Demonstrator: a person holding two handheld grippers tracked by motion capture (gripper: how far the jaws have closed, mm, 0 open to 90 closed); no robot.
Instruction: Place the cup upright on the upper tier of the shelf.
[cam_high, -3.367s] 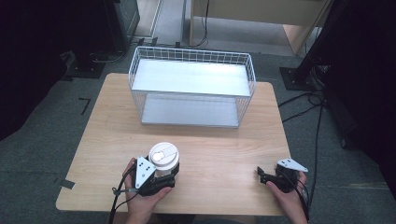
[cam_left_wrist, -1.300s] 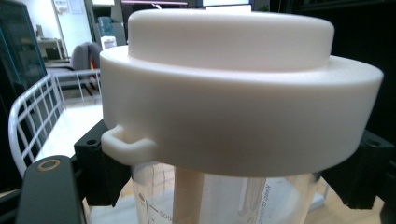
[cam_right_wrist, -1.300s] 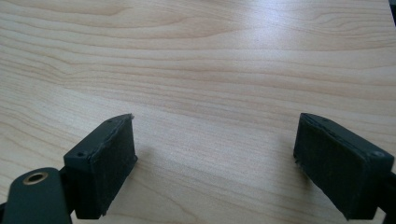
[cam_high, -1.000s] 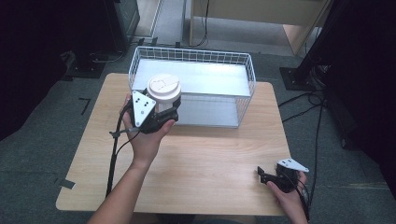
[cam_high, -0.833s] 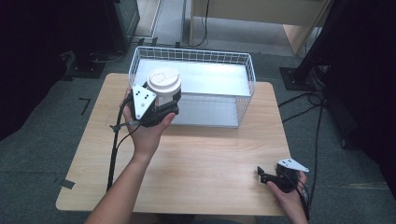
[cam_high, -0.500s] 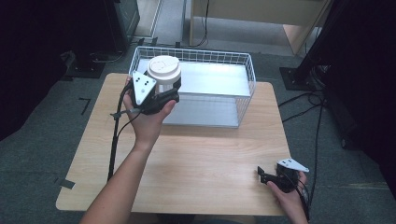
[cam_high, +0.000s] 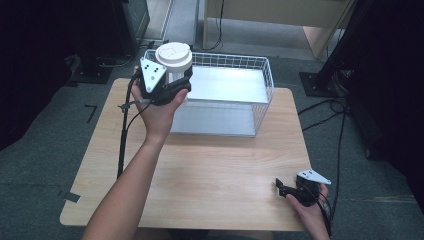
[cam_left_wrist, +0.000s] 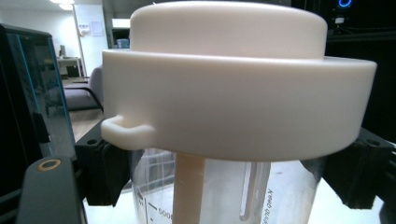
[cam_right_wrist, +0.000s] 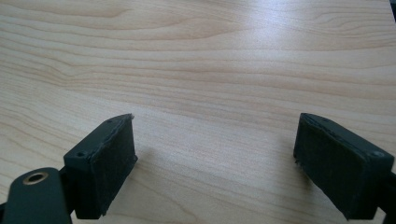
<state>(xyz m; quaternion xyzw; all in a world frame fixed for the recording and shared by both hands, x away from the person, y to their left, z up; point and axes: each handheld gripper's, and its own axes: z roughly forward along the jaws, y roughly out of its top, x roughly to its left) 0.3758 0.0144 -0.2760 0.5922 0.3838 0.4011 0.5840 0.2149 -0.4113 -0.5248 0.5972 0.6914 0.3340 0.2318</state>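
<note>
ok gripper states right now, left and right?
Left gripper: shut on the lidded measuring cup, held above the wire basket.
Right gripper: open, empty, over the table.

Bright overhead light glares on the wire basket's floor; dark surroundings, frames sharp.

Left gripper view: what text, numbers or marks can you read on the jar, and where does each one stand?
"500": beside a graduation tick low on the clear wall of the jar, left of the pale stem.
"Keep…": small print running vertically on the right of the wall; the rest is too blurred to read.
White lid: no print.
</note>
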